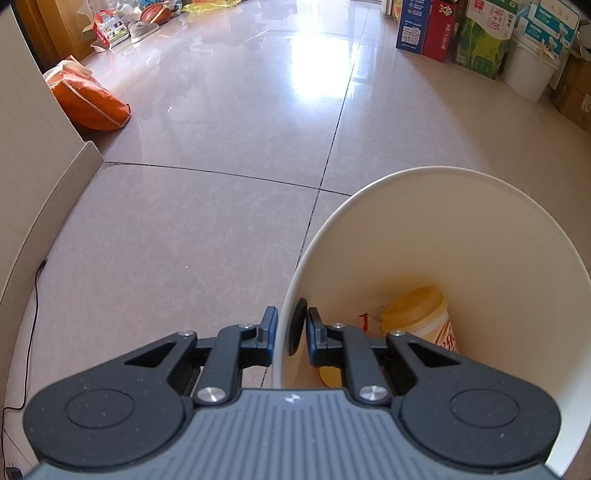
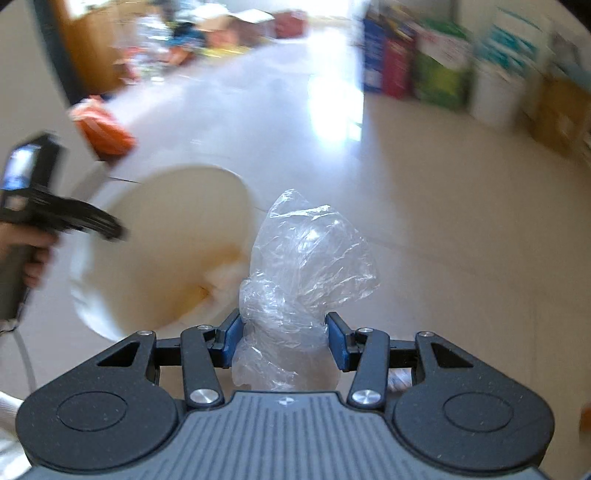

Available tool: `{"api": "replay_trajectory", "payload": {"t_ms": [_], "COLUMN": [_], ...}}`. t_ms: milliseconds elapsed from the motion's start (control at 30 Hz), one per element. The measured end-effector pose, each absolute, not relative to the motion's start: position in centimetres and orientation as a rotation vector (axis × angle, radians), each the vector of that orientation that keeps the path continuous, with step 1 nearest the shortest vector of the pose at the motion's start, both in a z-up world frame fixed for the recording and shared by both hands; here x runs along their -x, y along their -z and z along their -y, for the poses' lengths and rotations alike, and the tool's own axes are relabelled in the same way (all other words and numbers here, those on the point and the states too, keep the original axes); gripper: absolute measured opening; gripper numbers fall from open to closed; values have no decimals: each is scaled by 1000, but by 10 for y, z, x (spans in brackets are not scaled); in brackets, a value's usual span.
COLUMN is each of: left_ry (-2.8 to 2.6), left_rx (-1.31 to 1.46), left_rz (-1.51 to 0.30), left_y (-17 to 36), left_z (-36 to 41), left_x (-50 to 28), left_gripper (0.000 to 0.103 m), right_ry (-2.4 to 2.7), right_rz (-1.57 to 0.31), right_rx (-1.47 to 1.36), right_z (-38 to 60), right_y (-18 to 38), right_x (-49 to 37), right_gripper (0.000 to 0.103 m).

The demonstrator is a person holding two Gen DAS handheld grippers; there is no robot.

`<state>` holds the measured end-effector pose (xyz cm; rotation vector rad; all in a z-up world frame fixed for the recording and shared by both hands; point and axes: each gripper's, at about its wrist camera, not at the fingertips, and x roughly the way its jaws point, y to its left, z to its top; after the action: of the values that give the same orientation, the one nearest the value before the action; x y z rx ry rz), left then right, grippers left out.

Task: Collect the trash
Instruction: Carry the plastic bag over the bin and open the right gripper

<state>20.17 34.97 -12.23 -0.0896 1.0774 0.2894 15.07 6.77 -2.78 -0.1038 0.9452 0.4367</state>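
My left gripper (image 1: 291,332) is shut on the near rim of a white bucket (image 1: 461,229), one blue pad outside the wall and one inside. Inside the bucket lies a yellow instant-noodle cup (image 1: 421,314) beside a scrap of wrapper. My right gripper (image 2: 284,338) is shut on a crumpled clear plastic bag (image 2: 306,258), which bulges up between the pads. The right wrist view is blurred; in it the white bucket (image 2: 166,240) sits to the left of the bag, with the left gripper (image 2: 55,218) and a hand on its rim.
Glossy beige floor tiles (image 1: 221,166) stretch ahead. An orange bag (image 1: 88,99) lies by the left wall, with toys and a basketball (image 1: 155,14) further back. Cartons and a white tub (image 1: 528,70) line the right wall. A black cable (image 1: 35,295) runs along the left skirting.
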Motion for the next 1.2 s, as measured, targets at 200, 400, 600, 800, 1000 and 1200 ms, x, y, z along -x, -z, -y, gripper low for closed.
{"api": "replay_trajectory", "payload": {"t_ms": [200,400,600,800,1000,1200], "left_ry": [-284,-276,-269,-270,-270,-271], "left_rx": [81,81,68,71,67,68], "left_rz": [-1075,-1075,-1073,-1075,-1074,-1074], "left_y": [123,123,123,123,123,123], "left_z": [-349,-348,-347,-347,-347,-346], "left_x": [-201,-201,-201,-202,-201,-201], "left_gripper": [14,14,14,14,14,14], "right_ry": [-543,-600,-605,-602,-602,-578], "right_rz": [-895,-887,-895,-897,-872,-865], "right_rx": [137,158,162,186,172,178], "right_z": [-124,-163,-181,-191,-182,-171], "right_y": [7,14,21,26,26,30], "right_x": [-169,-178,-186,-191,-190,-189], "right_gripper": [53,53,53,79,89,94]}}
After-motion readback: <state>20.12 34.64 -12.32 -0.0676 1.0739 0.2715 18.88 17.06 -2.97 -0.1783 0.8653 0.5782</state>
